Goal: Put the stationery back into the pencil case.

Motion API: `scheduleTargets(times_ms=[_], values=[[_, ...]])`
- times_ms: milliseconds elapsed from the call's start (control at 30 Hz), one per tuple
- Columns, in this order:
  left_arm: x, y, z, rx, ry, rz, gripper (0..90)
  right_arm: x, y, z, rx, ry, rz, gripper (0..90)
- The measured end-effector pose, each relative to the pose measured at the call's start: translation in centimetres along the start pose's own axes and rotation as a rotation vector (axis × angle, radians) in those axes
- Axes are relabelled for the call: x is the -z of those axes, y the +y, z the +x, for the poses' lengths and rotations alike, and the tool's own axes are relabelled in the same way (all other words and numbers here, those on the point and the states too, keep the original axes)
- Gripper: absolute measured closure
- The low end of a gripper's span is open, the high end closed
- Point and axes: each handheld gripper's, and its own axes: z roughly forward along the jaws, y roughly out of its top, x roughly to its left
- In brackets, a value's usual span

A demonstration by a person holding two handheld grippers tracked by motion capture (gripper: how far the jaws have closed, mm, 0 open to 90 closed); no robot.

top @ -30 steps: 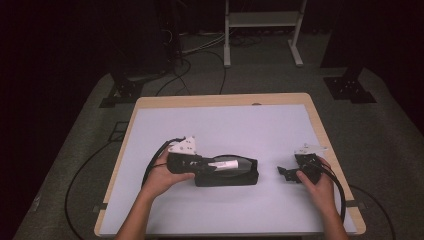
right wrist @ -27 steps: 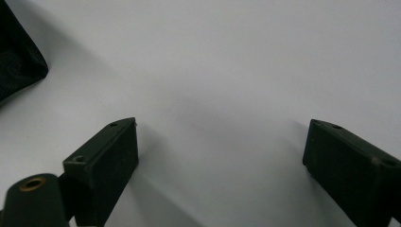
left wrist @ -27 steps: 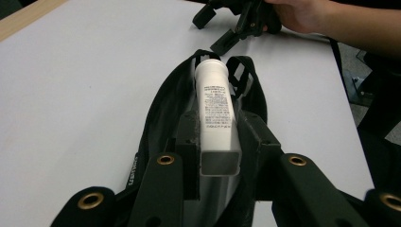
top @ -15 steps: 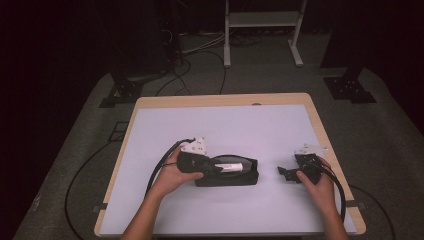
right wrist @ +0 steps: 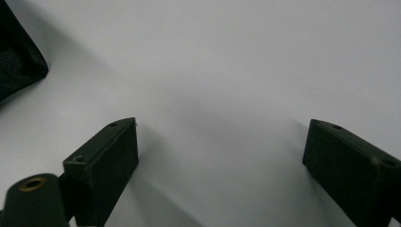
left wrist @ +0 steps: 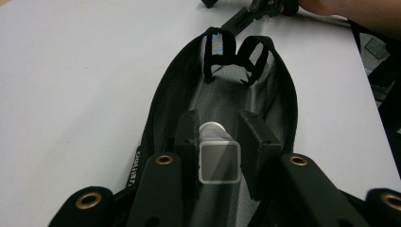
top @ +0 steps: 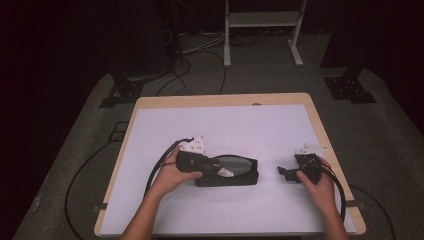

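An open black zip pouch lies on the white table mat, its mesh lining and two elastic loops showing in the left gripper view. My left gripper reaches into the pouch's left end and is shut on a white, square-ended stick, which points along the inside of the pouch. The stick appears as a small pale patch in the high view. My right gripper rests low over the mat to the right of the pouch, open, with nothing between its jaws.
The wooden table edge frames the white mat. Black cables trail off both grippers over the table's front corners. Beyond the table are dark stands and a white frame on the floor. A corner of the pouch lies left of the right gripper.
My left gripper has moved right along the pouch and tipped lower into it, carrying the white stick. The right gripper has stayed where it was.
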Motion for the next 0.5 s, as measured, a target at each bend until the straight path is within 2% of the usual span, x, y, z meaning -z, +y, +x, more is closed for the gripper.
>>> scheduleTargets(times_ms=[133, 400, 500], values=[[0.6, 0.1, -0.1, 0.002, 0.013, -0.011, 65.4, 0.0, 0.0, 0.0, 0.0, 0.0, 0.0, 10.1], [2.1, 0.0, -0.3, 0.012, 0.043, -0.012, 61.4, 0.0, 0.0, 0.0, 0.0, 0.0, 0.0, 10.1], [2.8, -0.2, -0.3, 0.031, 0.063, -0.021, 56.2, 0.0, 0.0, 0.0, -0.001, 0.0, 0.0, 10.1]])
